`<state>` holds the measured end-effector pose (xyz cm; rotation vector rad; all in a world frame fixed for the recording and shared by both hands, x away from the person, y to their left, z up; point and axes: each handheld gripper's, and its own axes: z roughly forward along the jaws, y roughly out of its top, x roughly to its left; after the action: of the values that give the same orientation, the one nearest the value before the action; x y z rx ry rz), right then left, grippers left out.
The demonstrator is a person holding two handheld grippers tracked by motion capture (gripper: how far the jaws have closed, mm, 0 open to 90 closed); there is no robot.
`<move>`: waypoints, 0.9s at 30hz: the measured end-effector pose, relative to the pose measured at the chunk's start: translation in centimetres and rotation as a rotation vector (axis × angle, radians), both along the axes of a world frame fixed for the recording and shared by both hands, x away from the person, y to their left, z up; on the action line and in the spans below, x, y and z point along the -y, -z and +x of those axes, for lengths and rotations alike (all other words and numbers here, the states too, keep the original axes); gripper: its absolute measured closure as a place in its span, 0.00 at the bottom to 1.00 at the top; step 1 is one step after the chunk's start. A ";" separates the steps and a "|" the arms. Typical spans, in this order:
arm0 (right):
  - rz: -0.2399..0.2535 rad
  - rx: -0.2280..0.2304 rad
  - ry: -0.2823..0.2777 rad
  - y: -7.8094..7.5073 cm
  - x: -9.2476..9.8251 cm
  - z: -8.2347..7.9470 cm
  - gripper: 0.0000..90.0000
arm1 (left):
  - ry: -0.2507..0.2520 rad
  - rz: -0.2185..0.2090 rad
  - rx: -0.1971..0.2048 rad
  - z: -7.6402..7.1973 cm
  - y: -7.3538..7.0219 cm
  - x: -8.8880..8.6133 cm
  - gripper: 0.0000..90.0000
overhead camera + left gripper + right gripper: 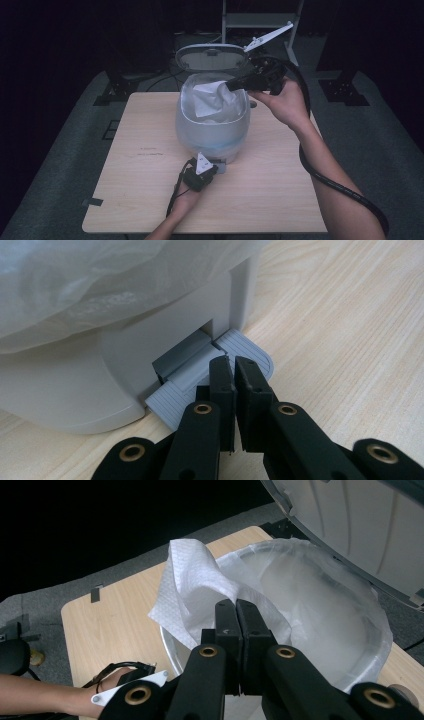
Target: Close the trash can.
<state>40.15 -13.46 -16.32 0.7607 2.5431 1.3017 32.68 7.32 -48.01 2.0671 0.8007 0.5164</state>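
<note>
Nearest, the left gripper (207,169), fingers closed on nothing, presses the grey pedal (200,377) at the foot of the bin (212,130) on the tabletop (150,200); lid (212,56) stands open. Farther, the right gripper (231,85), fingers pinched on a paper towel (195,587), holds it over the bin's lined mouth. Towel looks light, limp, tearable; pinch a corner.

The high view looks forward and down from above the person's side, taking in the whole table (150,200). The left gripper view sits low and very close, facing the bin's pedal (250,347). The right gripper view looks down from above the bin (380,645), near its rim. All 3 views share the bin and the wooden tabletop.
</note>
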 end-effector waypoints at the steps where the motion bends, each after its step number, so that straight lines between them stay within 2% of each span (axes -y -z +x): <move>1: -0.001 0.000 0.000 0.0 -0.1 0.1 0.99 | 0.000 0.000 0.000 0.0 0.0 0.0 0.97; 16: 0.004 -0.018 0.008 1.2 -1.0 1.2 0.98 | -0.001 0.004 0.004 0.0 0.0 0.0 0.96; 18: 0.005 -0.020 0.010 1.5 -1.1 1.4 0.96 | -0.001 0.001 0.002 0.0 0.0 0.0 0.96; 21: 0.010 -0.028 0.032 1.8 -1.1 1.7 0.85 | 0.000 -0.001 0.000 0.0 0.0 0.0 0.96; 27: 0.010 -0.037 0.032 2.3 -0.9 1.7 0.84 | -0.001 -0.001 -0.002 0.0 0.0 0.0 0.96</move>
<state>41.87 -12.59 -18.61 0.8315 2.5445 1.3026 32.69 7.34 -48.00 2.0668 0.8029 0.5137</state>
